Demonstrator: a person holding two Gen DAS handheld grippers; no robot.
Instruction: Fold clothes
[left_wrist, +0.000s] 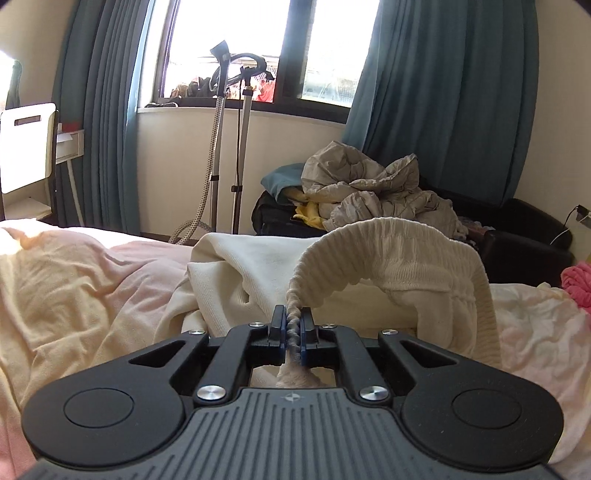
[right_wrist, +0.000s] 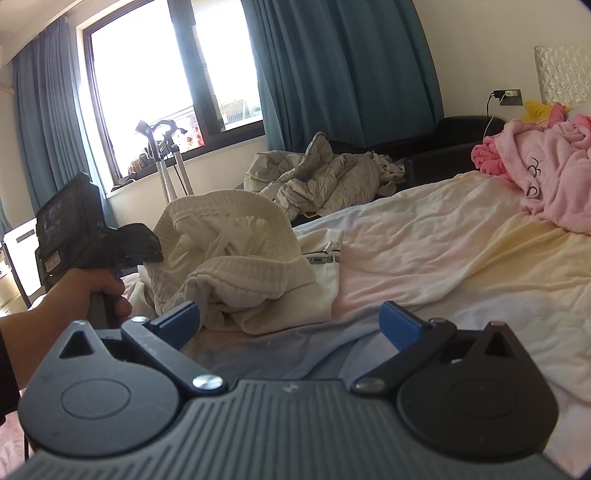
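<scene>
Cream knitted trousers (left_wrist: 406, 266) lie bunched on the bed, their ribbed elastic waistband arching up. My left gripper (left_wrist: 293, 325) is shut on that waistband, the ribbed cloth pinched between its blue pads. In the right wrist view the same trousers (right_wrist: 236, 254) sit left of centre, with a zip pocket showing. There a hand holds the left gripper (right_wrist: 147, 247) against the waistband's left side. My right gripper (right_wrist: 290, 319) stands open above the sheet, just in front of the trousers, with nothing between its fingers (right_wrist: 399, 323).
A pale pink and yellow sheet (right_wrist: 443, 251) covers the bed. A pink robe (right_wrist: 546, 173) lies at the far right. A heap of grey quilted clothes (left_wrist: 373, 188) rests on a dark sofa beyond the bed. A garment steamer stand (left_wrist: 225, 140) and a white chair (left_wrist: 26, 144) stand by the window.
</scene>
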